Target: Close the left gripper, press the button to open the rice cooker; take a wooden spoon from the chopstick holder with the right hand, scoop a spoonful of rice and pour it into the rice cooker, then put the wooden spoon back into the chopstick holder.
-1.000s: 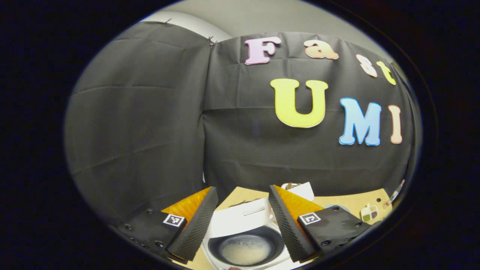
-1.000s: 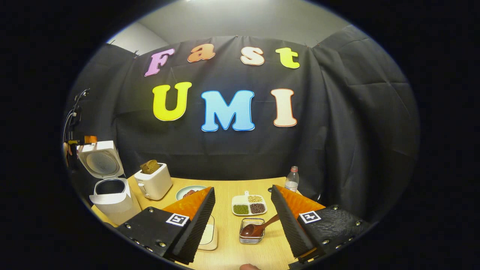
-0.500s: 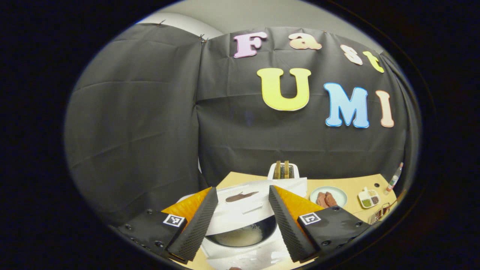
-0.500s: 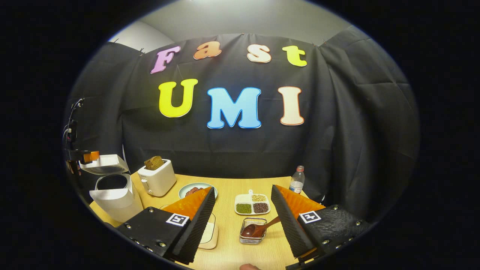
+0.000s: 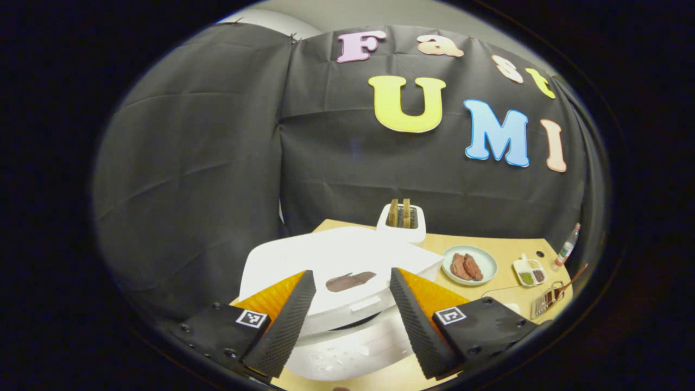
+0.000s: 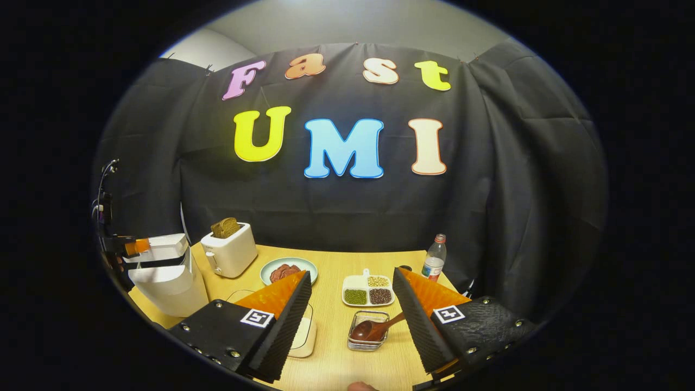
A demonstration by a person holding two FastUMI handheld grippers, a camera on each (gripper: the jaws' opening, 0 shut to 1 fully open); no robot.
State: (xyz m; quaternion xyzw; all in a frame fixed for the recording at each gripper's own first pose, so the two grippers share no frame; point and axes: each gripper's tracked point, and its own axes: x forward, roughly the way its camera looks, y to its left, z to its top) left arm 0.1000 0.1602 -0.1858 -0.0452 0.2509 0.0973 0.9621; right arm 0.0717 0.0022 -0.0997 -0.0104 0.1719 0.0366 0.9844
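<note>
From the left gripper view I see my left gripper [image 5: 347, 320] with its fingers spread wide apart, holding nothing, poised just above the white rice cooker [image 5: 347, 331]. The cooker's lid [image 5: 336, 260] is nearly down; a thin dark gap shows along its front edge, so I cannot tell whether it has latched. A dark patch sits on top of the lid, too blurred for me to make out. The cooker's base is cut off at the bottom of this view and partly hidden behind my fingers. Just behind the cooker stands the toaster [image 5: 402, 222] with two slices in it. To the cooker's right lie a plate [image 5: 470, 265] of brownish food and a small divided dish [image 5: 530, 272]. In the right gripper view my right gripper [image 6: 347, 320] is also wide open and empty, over the wooden table [image 6: 331, 271]. Well to the right of the cooker [image 6: 165, 274], the wooden spoon [image 6: 377, 328] lies in the wire chopstick holder [image 6: 369, 339], its handle end hidden behind my right finger. A bottle [image 6: 434, 258] stands beyond that. A pale container [image 6: 302, 334] is mostly hidden behind my other finger.
</note>
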